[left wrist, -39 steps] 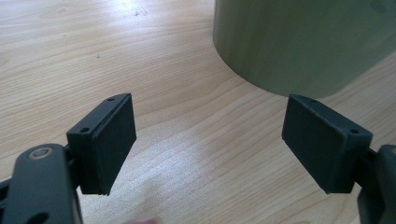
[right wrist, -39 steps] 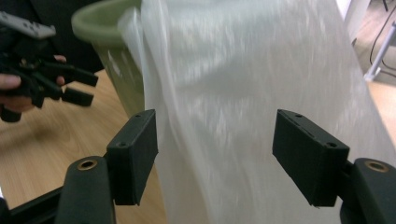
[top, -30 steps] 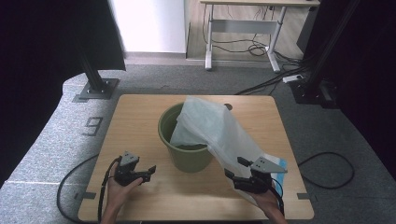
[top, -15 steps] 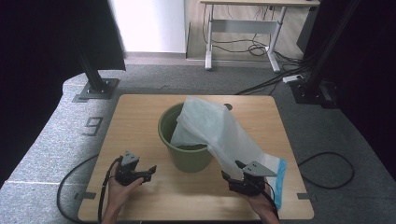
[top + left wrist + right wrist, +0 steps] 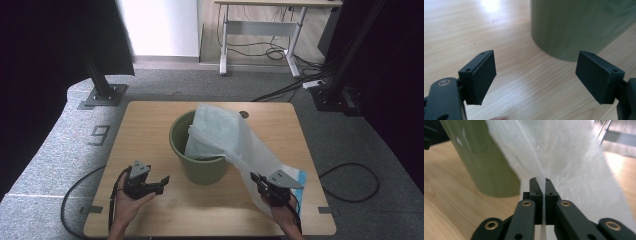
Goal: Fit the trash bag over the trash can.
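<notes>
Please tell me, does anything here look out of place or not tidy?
Yes. The white plastic bag is not seated in the green bin: it hangs over the rim and trails across the table. The right gripper has just closed on its edge.

Grey carpet (image 5: 65,150) surrounds the wooden desk (image 5: 150,120); a white-legged table (image 5: 260,30) stands at twelve o'clock, cables (image 5: 280,50) tangled beneath it.

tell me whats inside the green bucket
One end of the white plastic bag hangs into the green bucket; the rest drapes over its rim to the right gripper. The bucket's bottom is hidden by the bag.
</notes>
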